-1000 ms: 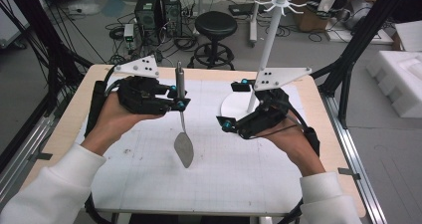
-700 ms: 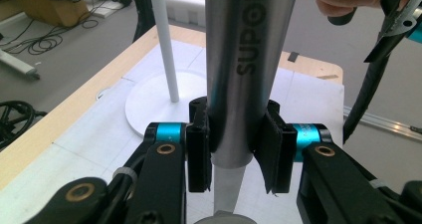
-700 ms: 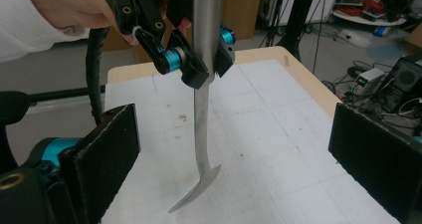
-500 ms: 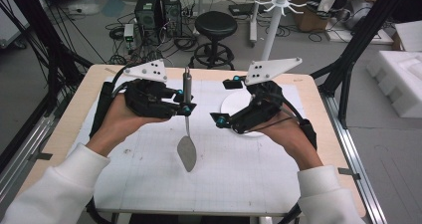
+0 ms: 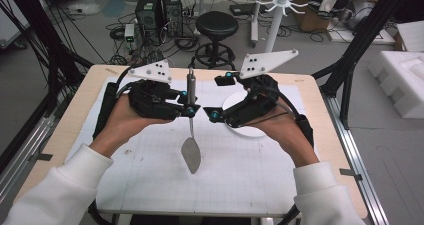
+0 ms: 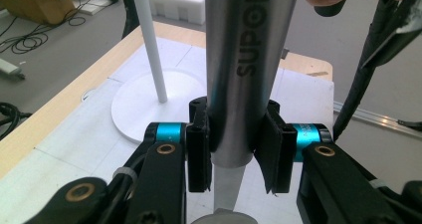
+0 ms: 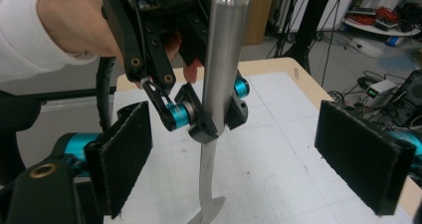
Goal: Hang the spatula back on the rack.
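Surface: white gridded mat (image 5: pixel 150 180) over a pale wooden table (image 5: pixel 85 100); beyond it a cluttered lab floor with cables and a black stool (image 5: pixel 216 25).
Thing in hand: steel spatula (image 5: pixel 190 135), held upright, handle up and blade down, its tip low over the mat (touching or just clear, I cannot tell).
Left gripper (image 6: pixel 234 144): jaws clenched on the lower end of the spatula's handle, one black pad on each side.
Right gripper (image 7: pixel 259 149): jaws spread wide and empty, with the handle standing between them but farther off, touching neither pad.
Step, as I judge it: a hand-over, or a two-handed regrip, at the approach stage.
Next move calls for: bringing the open jaws level around the handle above or below the other grip, squaring the pads to the round tube, closing before the left lets go.
Materials: brushed metal tube handle with dark lettering, smooth and likely slippery; thin flat neck; rounded, leaf-shaped blade.
Nearby: white stand (image 5: pixel 250 116), round flat base and slim pole, behind the right jaws.
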{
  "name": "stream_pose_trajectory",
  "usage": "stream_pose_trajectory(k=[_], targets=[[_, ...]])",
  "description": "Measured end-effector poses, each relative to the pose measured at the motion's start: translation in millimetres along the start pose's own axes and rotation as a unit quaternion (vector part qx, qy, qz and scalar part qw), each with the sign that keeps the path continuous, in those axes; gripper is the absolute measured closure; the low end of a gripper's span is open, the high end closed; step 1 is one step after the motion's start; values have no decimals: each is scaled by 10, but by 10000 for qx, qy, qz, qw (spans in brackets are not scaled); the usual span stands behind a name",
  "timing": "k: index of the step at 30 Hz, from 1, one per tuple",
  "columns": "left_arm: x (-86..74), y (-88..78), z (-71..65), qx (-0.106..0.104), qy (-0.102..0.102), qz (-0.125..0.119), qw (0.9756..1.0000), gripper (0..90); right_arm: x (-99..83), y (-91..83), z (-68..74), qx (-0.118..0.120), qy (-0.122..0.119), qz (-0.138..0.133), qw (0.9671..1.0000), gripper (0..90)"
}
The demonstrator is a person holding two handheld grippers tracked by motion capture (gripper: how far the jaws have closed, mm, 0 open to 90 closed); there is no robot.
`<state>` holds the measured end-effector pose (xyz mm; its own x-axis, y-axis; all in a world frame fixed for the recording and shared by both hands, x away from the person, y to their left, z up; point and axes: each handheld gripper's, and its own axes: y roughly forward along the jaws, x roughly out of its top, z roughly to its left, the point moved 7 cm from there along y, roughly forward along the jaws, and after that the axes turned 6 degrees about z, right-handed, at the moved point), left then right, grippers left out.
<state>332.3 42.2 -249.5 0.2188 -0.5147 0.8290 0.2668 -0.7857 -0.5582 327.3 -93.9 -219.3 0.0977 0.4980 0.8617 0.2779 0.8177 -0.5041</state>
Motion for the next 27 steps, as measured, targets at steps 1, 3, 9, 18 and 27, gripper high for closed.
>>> stream_pose_trajectory(k=[1, 3, 9, 18, 27], targets=[[0, 4, -1, -5, -10, 6, 10000, 689, 11, -1, 4, 13, 15, 16, 10000, 142], [1, 14, -3, -14, -7, 13, 10000, 689, 41, -2, -2, -11, -13, -11, 10000, 145], [15, 27, -9, -25, -2, 2, 10000, 689, 109, 28, 8, 26, -2, -14, 10000, 151], [24, 36, -33, -43, -5, -2, 10000, 689, 162, 134, 20, 125, 63, -45, 9999, 249], [25, 40, -28, -33, 20, 6, 10000, 689, 205, 202, 22, 180, 183, -125, 9996, 360]])
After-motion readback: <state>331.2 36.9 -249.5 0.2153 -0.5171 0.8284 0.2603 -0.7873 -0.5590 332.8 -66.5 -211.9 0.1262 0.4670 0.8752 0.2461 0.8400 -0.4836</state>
